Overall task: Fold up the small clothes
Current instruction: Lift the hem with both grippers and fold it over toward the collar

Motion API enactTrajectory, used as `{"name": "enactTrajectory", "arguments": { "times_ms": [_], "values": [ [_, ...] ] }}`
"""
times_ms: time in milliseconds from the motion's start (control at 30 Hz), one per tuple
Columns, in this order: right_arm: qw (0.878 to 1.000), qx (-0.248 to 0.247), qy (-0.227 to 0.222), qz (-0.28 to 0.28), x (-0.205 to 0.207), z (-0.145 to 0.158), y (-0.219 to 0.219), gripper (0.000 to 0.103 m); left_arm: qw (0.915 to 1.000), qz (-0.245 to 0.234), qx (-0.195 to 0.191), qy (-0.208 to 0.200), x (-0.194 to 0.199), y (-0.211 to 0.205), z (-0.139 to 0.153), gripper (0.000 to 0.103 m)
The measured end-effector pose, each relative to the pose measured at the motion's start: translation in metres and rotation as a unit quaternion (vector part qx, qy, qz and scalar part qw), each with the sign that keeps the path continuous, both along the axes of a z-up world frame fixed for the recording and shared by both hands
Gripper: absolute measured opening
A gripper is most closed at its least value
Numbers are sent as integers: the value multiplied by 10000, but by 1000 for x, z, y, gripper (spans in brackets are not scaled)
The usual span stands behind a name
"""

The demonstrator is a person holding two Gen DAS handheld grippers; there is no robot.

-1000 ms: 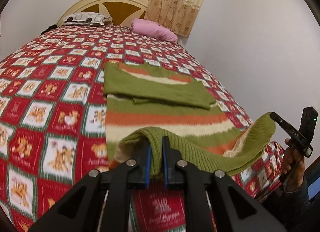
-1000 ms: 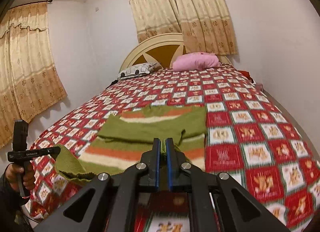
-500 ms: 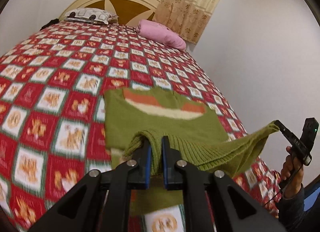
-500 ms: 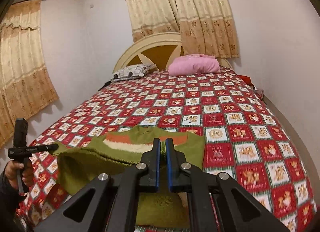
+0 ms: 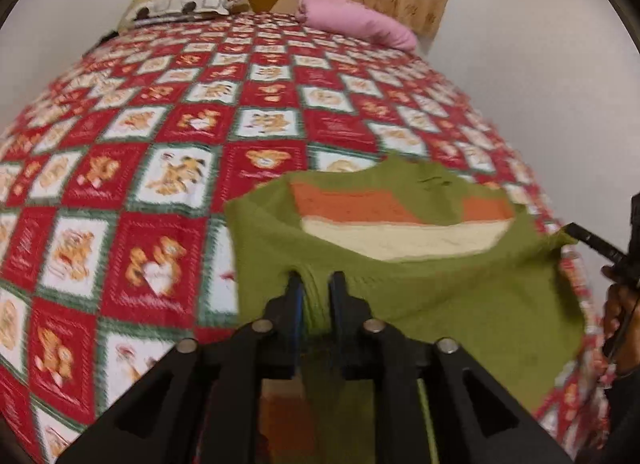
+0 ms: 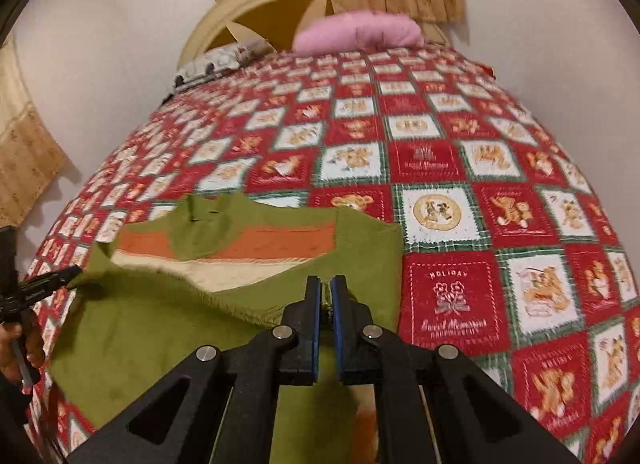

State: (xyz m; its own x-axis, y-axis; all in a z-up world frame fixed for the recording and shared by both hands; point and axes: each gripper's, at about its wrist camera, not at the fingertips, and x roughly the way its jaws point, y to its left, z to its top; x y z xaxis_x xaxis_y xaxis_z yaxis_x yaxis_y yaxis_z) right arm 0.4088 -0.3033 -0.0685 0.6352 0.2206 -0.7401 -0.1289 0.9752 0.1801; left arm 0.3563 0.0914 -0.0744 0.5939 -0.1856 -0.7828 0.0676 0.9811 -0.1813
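Two tongs are shown at the green striped sweater's (image 5: 440,296) folded hem: left tongs (image 5: 314,292) have just been opening, hem still between; right tongs (image 6: 327,296) clenched on it. Open bedspread (image 6: 500,224) lies from 12 to 3 o'clock.

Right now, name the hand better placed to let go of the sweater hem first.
Left, probably. The left tongs have just been opening, with the hem of the sweater loose between them and folded over the striped chest; the right tongs clamp their corner tight.
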Motion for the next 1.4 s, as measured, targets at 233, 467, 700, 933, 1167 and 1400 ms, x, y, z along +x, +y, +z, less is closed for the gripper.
{"name": "enactTrajectory", "arguments": {
  "times_ms": [233,467,700,933,1167,1400],
  "values": [
    [9994,-91,-309,133,-7,6,-9,63,9976,226,217,-614,-13,25,19,75],
    [9991,-248,-135,332,-6,-7,-9,63,9961,-272,634,-556,-2,-1,11,75],
    [9953,-709,254,605,6,-30,9,18,9940,-618,888,-175,17,-31,-19,19],
    [9887,-1214,6,884,-4,-19,22,4,9942,-488,847,-456,7,-19,0,4],
    [9891,-1101,-670,707,3,28,26,3,9953,-302,523,-762,14,1,32,4],
    [9899,-1104,-718,523,30,27,33,3,9960,-103,411,-791,46,6,32,4]
  ]
}}
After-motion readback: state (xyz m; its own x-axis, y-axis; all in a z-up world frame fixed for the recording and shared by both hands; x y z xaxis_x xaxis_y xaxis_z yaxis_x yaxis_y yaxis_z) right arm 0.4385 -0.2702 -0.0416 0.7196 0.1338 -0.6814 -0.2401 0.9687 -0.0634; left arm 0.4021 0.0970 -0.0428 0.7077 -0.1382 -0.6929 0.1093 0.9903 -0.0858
